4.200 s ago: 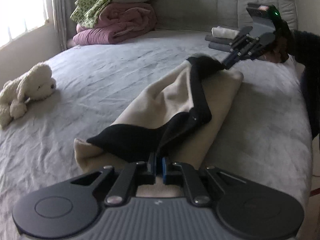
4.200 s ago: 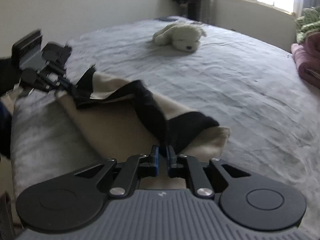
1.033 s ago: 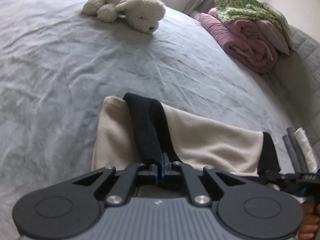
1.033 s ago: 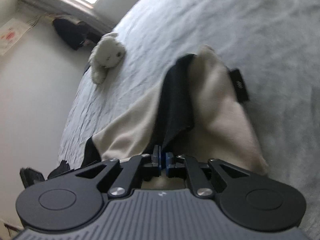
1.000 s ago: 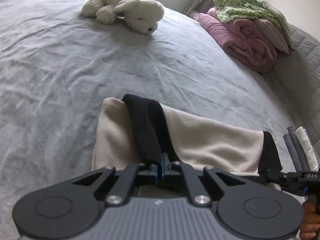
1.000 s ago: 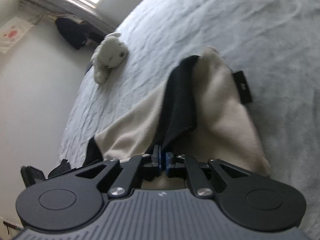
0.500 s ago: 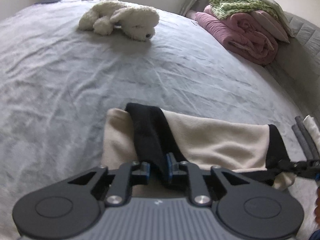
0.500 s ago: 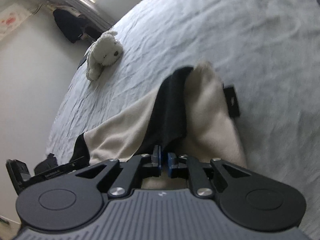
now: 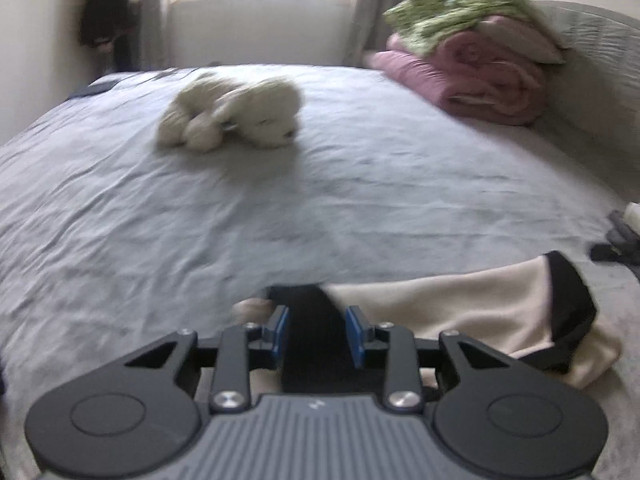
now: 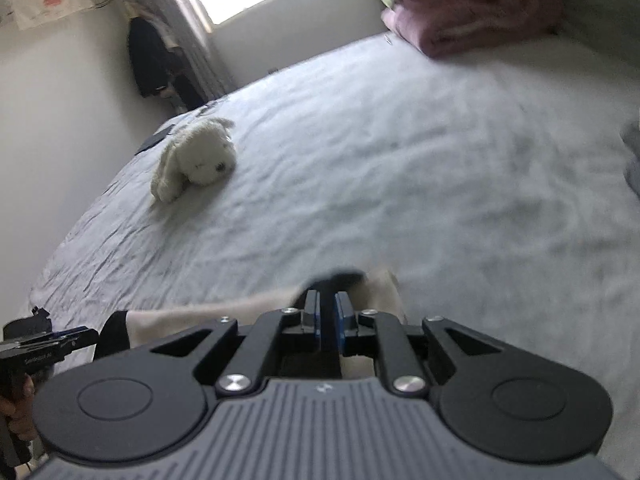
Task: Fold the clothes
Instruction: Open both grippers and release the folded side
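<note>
Your left gripper (image 9: 316, 334) is opening with the black band of the garment (image 9: 460, 308) loose between its pads, while your right gripper (image 10: 327, 322) stands narrowly apart around the garment's other black edge on the bed (image 9: 360, 184).

A wide bed (image 9: 360, 200) under a wrinkled grey sheet carries everything. A cream-and-black garment (image 9: 460, 312) lies right at the jaws, a white plush dog (image 9: 240, 116) well beyond them, and folded pink bedding (image 9: 480, 80) far off to the right.
</note>
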{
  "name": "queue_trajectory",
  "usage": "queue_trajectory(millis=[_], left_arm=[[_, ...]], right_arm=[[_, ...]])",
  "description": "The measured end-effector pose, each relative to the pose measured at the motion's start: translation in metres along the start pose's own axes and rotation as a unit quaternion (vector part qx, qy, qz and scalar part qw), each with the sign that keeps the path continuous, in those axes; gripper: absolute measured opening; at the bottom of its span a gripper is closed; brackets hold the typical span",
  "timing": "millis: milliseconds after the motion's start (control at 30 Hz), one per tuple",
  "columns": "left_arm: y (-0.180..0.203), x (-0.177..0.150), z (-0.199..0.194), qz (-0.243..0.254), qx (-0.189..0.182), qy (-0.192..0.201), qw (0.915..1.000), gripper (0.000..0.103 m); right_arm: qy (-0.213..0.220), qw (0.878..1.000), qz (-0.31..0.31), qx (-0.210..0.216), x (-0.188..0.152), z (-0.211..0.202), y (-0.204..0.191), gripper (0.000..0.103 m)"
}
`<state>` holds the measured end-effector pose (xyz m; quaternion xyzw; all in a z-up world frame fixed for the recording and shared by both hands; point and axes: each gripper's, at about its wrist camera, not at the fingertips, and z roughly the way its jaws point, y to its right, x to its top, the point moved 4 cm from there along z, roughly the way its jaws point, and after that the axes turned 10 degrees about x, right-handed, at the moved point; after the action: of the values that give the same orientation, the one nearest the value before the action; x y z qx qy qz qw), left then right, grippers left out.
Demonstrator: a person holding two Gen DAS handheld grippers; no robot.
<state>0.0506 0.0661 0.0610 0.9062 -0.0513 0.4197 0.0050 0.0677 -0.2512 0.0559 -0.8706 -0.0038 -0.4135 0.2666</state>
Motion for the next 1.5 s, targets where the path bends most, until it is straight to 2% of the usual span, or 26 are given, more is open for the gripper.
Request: queue_trajectory(millis=[100, 167, 367, 600, 767, 867, 1033, 1167, 1233, 1367, 1500], left_arm=[[0.019, 0.003, 0.005, 0.007, -0.019, 0.005, 0.9998, 0.032], [0.029, 0.004, 0.011, 0.009, -0.027, 0.004, 0.9996, 0.032], [0.05, -0.002, 0.03, 0.026, -0.035, -0.012, 0.999, 0.035], [0.051, -0.014, 0.041, 0.045, -0.028, -0.035, 0.998, 0.038], [0.047, -0.018, 0.042, 0.059, -0.027, -0.039, 0.9971, 0.038], [0.043, -0.018, 0.041, 0.064, -0.027, -0.041, 0.9967, 0.038], [0.044, -0.018, 0.039, 0.068, -0.027, -0.041, 0.9965, 0.038], [0.047, -0.018, 0.038, 0.066, -0.03, -0.04, 0.9966, 0.039], [0.048, -0.019, 0.039, 0.068, -0.026, -0.042, 0.9965, 0.039], [0.049, -0.02, 0.039, 0.072, -0.024, -0.042, 0.9963, 0.04], [0.047, -0.02, 0.039, 0.066, -0.029, -0.048, 0.9962, 0.04]], right_arm=[[0.004, 1.0, -0.029, -0.006, 0.011, 0.017, -0.001, 0.014], [-0.003, 1.0, -0.024, -0.007, 0.012, 0.027, 0.005, 0.014], [-0.051, 0.998, -0.045, -0.014, -0.006, 0.046, 0.009, 0.014], [-0.083, 0.993, -0.067, -0.043, -0.022, 0.053, 0.008, 0.015], [-0.095, 0.993, -0.051, -0.043, -0.025, 0.049, 0.011, 0.015], [-0.101, 0.991, -0.077, -0.053, -0.026, 0.048, 0.005, 0.015], [-0.082, 0.99, -0.099, -0.059, -0.021, 0.044, -0.004, 0.016], [-0.022, 0.988, -0.15, -0.038, -0.013, 0.038, -0.027, 0.016], [-0.011, 0.986, -0.162, -0.027, -0.011, 0.042, -0.034, 0.016], [-0.017, 0.986, -0.163, -0.025, -0.012, 0.059, -0.039, 0.016], [-0.045, 0.985, -0.165, -0.025, -0.025, 0.072, -0.042, 0.016]])
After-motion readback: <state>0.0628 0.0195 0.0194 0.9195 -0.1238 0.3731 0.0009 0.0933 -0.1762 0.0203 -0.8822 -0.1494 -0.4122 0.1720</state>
